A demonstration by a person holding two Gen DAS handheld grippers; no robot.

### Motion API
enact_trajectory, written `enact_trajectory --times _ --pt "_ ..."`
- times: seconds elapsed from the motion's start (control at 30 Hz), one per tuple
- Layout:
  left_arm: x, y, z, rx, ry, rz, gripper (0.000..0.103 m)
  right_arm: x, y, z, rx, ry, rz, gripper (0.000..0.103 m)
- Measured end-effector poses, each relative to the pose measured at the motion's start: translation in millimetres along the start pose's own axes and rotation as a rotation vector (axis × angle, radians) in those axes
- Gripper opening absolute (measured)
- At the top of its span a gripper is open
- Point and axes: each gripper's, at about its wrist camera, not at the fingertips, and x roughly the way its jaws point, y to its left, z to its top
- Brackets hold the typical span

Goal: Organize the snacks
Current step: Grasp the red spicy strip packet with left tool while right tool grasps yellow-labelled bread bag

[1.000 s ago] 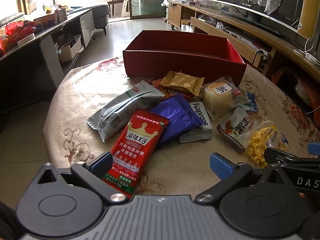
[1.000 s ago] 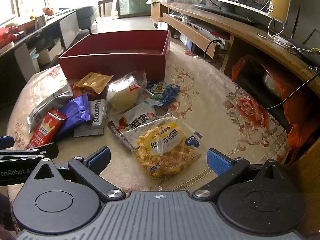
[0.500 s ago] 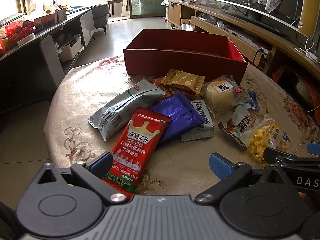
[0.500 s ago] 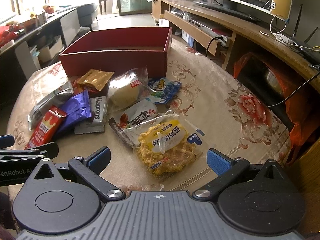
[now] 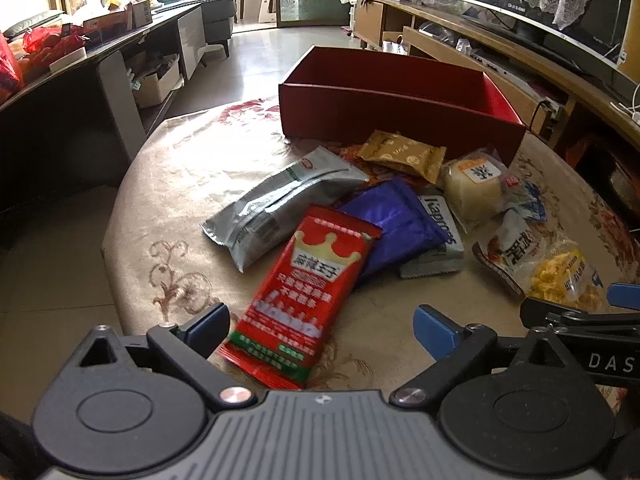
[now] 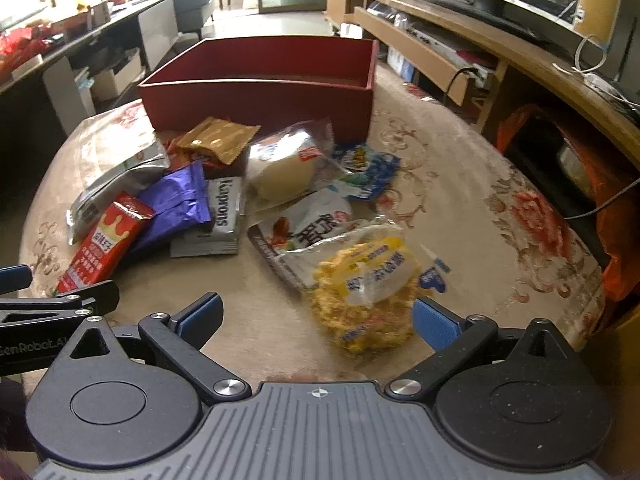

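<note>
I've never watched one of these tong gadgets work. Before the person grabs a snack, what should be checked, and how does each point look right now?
1. Left tongs open: ok, they have just been closing slightly, and the red crown packet lies between the pads without being pressed.
2. Right tongs open: ok, the yellow noodle snack bag lies between the pads, not gripped.
3. Red box open on top and ready to receive: ok.
4. Red box empty inside: cannot tell, its floor is hidden by the front wall.
5. Red crown packet free of the pile: ok, it lies on top, overlapping the purple packet.
6. The two tongs clear of each other: ok, side by side, apart.
</note>
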Motion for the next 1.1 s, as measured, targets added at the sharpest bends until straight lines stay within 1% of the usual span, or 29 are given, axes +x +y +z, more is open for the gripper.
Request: enact_trajectory --times 0.1,0.2,0.33,0.47,0.67,0.73,0.77,0.87,0.97,1.0,1.03,1.1 --pt "1.9 1.6 4.2 0.027 0.000 -0.004 0.099 -0.1 1.9 5.2 -0.004 0.000 0.031 0.102" --pt "8.1 2.1 9.7 0.057 0.009 -0.009 0.099 1.9 2.2 11.2 -0.015 -0.003 0.031 0.102" --pt "21.4 2.4 16.0 0.099 0.053 -0.051 0.099 6.0 -2.8 18.9 -0.007 0.010 0.049 0.102" --pt "37.1 0.0 20.7 0.152 0.081 -0.045 0.099 7.7 -9.8 26.4 -0.006 0.013 0.061 0.102" --pt "59.3 2.6 27.0 0.154 0.141 -0.077 0.099 12.0 -24.0 35.1 0.014 0.023 0.078 0.102" --pt "67.8 2.7 27.2 0.154 0.180 -0.085 0.096 15.4 -27.5 38.0 0.007 0.030 0.081 0.102" --pt "71.6 2.5 26.7 0.154 0.195 -0.084 0.097 16.4 -29.7 39.1 0.006 0.032 0.080 0.102" --pt "72.4 2.2 27.9 0.158 0.189 -0.088 0.098 18.7 -38.0 42.3 0.014 0.039 0.089 0.102" --pt "68.0 2.1 26.1 0.159 0.187 -0.091 0.093 17.8 -44.2 44.4 0.017 0.038 0.096 0.101" --pt "65.6 1.1 25.3 0.167 0.185 -0.093 0.089 17.1 -46.4 44.9 0.020 0.037 0.099 0.100" --pt "63.8 0.7 25.0 0.172 0.184 -0.098 0.082 16.6 -48.3 45.5 0.023 0.035 0.101 0.100" --pt "59.0 0.0 23.5 0.166 0.187 -0.120 0.074 15.2 -52.8 45.6 0.029 0.028 0.102 0.099"
